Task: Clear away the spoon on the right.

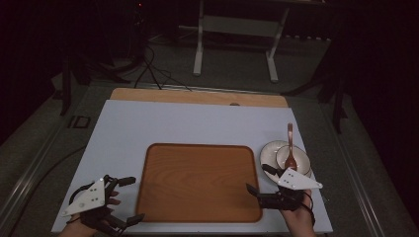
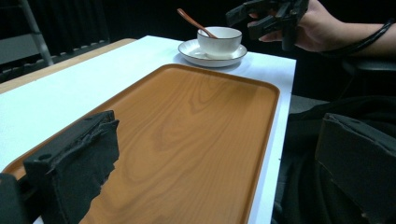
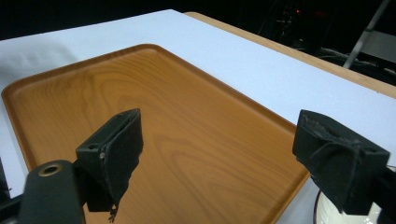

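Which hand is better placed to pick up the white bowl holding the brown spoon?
Right. The right gripper, jaws open, hovers just beside the white bowl on its white saucer. The left gripper sits across the brown wooden tray.

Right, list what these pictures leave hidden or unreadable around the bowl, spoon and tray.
- Bowl contents: in the left gripper view its wall hides the inside; the high view is too dim and small.
- Spoon head: sunk inside the bowl in the left gripper view.
- Saucer: cut off by the bottom edge in the right gripper view.
- Tray near end: cut by the frame edge in the left gripper view.
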A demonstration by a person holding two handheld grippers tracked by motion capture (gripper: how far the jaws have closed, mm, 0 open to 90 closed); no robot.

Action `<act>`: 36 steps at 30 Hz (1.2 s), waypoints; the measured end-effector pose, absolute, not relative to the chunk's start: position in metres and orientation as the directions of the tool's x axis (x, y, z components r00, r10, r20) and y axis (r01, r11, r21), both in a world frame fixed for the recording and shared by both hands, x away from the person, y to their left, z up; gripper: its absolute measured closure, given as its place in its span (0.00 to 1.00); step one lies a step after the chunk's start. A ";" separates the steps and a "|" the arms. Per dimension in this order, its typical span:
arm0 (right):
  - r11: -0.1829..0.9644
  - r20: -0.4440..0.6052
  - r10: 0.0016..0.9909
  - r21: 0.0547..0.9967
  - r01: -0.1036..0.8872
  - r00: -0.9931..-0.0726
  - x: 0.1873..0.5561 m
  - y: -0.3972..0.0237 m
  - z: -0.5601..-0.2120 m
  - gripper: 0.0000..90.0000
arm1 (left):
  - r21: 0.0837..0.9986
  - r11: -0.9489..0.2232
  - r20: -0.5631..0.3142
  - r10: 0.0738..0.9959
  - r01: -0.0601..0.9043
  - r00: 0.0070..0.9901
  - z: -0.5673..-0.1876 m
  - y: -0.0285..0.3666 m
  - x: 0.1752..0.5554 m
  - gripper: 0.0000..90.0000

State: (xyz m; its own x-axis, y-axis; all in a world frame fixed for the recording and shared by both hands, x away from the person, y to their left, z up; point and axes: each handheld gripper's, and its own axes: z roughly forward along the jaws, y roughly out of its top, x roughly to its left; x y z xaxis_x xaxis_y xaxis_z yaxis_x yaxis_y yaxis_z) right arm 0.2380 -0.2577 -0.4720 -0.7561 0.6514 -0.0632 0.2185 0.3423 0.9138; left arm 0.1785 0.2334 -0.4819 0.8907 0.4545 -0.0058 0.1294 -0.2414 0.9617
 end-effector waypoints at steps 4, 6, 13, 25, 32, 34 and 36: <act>0.345 -0.064 0.651 0.913 0.220 -0.756 0.237 -0.257 -0.471 0.18 | 0.962 -0.238 -0.005 0.468 0.131 0.884 -0.483 0.235 0.179 0.01; 0.354 -0.062 0.639 0.908 0.222 -0.767 0.237 -0.255 -0.471 0.18 | 0.964 -0.233 -0.003 0.477 0.129 0.879 -0.483 0.236 0.180 0.01; 0.396 -0.065 0.617 0.887 0.239 -0.784 0.236 -0.250 -0.471 0.13 | 0.964 -0.235 0.004 0.481 0.125 0.877 -0.483 0.234 0.179 0.01; 0.356 -0.023 0.599 0.903 0.240 -0.801 0.226 -0.242 -0.452 0.12 | 0.964 -0.237 0.010 0.481 0.119 0.877 -0.482 0.233 0.177 0.01; 0.360 -0.056 0.593 0.911 0.202 -0.803 0.221 -0.233 -0.433 0.12 | 0.963 -0.241 0.011 0.478 0.119 0.878 -0.482 0.233 0.176 0.01; 0.354 -0.057 0.585 0.916 0.192 -0.809 0.221 -0.233 -0.430 0.12 | 0.963 -0.241 0.011 0.478 0.119 0.878 -0.482 0.233 0.176 0.01; 0.350 -0.067 0.580 0.920 0.174 -0.812 0.223 -0.232 -0.420 0.13 | 0.964 -0.238 0.010 0.478 0.119 0.878 -0.481 0.232 0.176 0.01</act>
